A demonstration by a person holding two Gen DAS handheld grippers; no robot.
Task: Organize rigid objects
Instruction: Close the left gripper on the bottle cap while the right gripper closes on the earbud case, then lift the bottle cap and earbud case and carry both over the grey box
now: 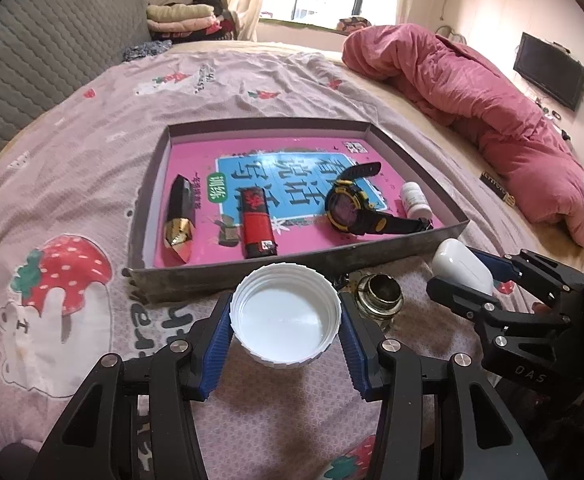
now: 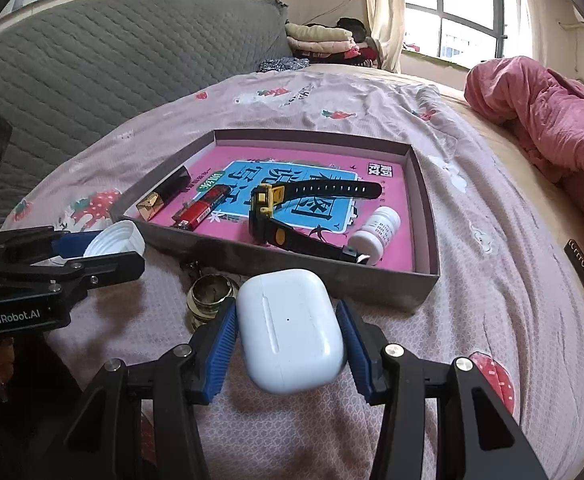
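My left gripper (image 1: 285,336) is shut on a white ribbed bottle cap (image 1: 285,316), held hollow side up above the bedsheet. In the right wrist view that cap (image 2: 113,240) shows at the left. My right gripper (image 2: 289,340) is shut on a white earbud case (image 2: 289,328); the same case (image 1: 462,266) appears at the right of the left wrist view. Just beyond both lies a shallow cardboard tray (image 1: 292,264) (image 2: 424,280) with a pink booklet inside. On it lie a black-and-gold lipstick (image 1: 179,216), a red lighter (image 1: 256,222), a black-and-yellow watch (image 1: 352,208) and a small white pill bottle (image 1: 416,200).
A small brass-coloured round piece (image 1: 378,294) (image 2: 209,294) lies on the strawberry-print sheet between the grippers, in front of the tray. A rumpled pink duvet (image 1: 472,92) covers the right side of the bed. A grey quilted headboard (image 2: 111,60) stands at the left.
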